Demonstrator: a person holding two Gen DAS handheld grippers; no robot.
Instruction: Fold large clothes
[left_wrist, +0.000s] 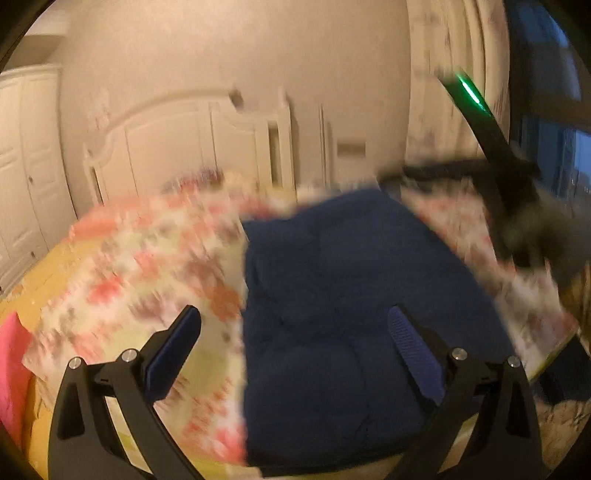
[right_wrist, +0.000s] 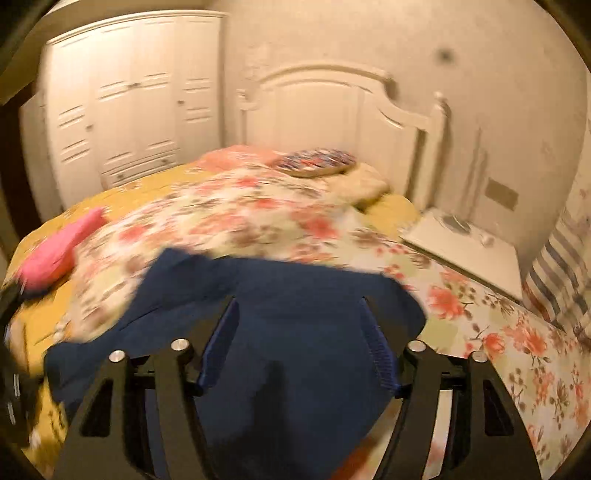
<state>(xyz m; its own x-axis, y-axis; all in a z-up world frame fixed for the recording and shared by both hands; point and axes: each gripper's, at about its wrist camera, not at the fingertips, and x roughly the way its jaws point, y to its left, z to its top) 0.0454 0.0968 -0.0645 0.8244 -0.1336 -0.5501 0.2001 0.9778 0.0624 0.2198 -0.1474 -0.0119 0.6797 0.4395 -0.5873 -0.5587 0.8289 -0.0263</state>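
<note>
A dark blue garment (left_wrist: 343, 295) lies folded into a rough rectangle on the floral quilt (left_wrist: 147, 258) of a bed. My left gripper (left_wrist: 295, 332) is open above its near left part, jaws wide, holding nothing. In the right wrist view the same blue garment (right_wrist: 288, 295) spreads under my right gripper (right_wrist: 299, 332), which is open and empty just above the cloth. The other gripper's black body with a green light (left_wrist: 491, 147) shows blurred at the upper right of the left wrist view. Both views are motion-blurred.
A pink item (right_wrist: 59, 247) lies on the yellow sheet at the bed's left. A patterned pillow (right_wrist: 317, 160) sits by the white headboard (right_wrist: 325, 107). A white wardrobe (right_wrist: 125, 92) stands left, a white nightstand (right_wrist: 465, 247) right.
</note>
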